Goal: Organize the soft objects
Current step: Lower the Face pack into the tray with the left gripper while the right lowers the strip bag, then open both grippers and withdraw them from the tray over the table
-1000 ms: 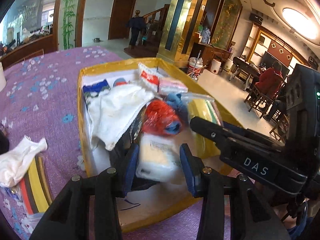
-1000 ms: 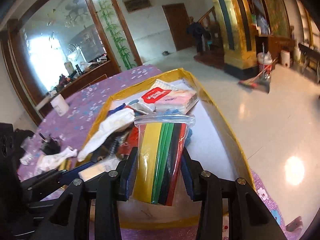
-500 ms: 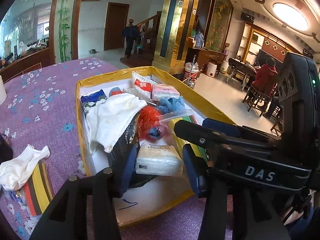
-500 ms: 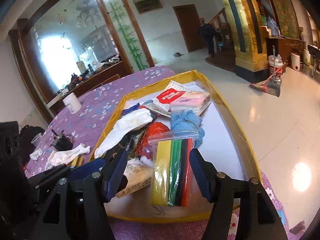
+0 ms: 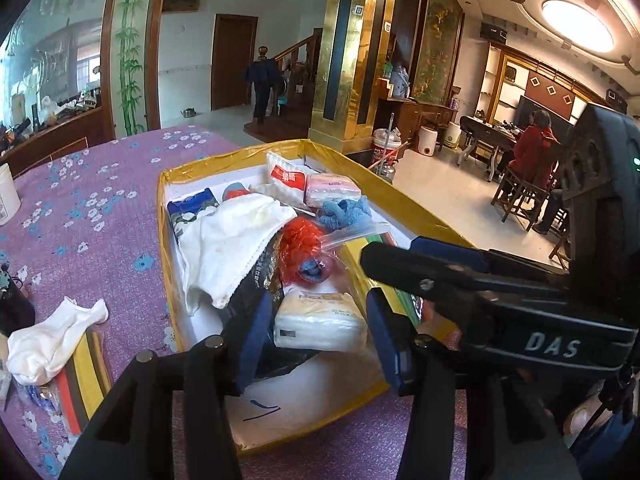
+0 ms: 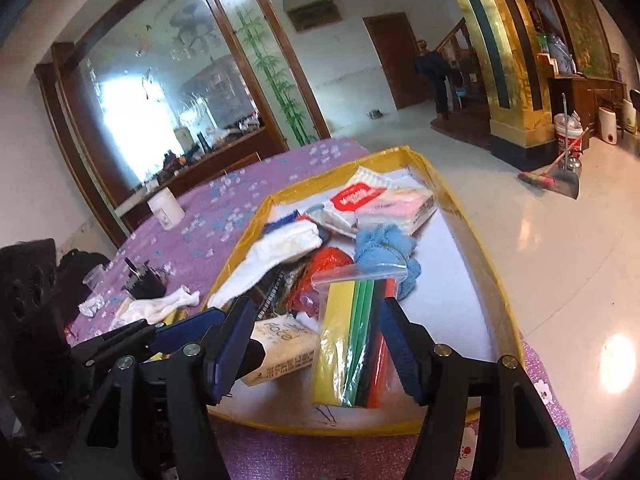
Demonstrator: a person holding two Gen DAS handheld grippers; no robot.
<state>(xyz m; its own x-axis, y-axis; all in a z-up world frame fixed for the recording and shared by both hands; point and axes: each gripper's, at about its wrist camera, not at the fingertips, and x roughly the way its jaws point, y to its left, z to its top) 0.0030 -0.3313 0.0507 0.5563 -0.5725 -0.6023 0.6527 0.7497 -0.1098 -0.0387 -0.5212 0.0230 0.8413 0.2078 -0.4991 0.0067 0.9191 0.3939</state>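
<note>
The yellow-edged box (image 6: 472,216) sits on the table, and the soft things are piled inside it: a white cloth (image 5: 232,240), a blue fluffy cloth (image 6: 384,244), a red net ball (image 5: 300,240) and some tissue packs. The left gripper (image 5: 316,328) has its jaws opening, with a pale tissue pack (image 5: 320,318) lying between them in the box, and no pad seems to press on it. The right gripper (image 6: 320,344) has its fingers apart, one on each side of a clear bag of colored sheets (image 6: 352,344), not squeezing it.

The two grippers are very close together, so they could bump. The bag is slippery and could slide out if it is grabbed by one edge. The pile is loose, so a push could spill things over the low wall.

A white sock (image 5: 52,340) lies outside the box on the purple flowered tablecloth (image 5: 88,208). The room is big, with a shiny floor, gold pillars, a wooden door, a broom and a person sitting far away
</note>
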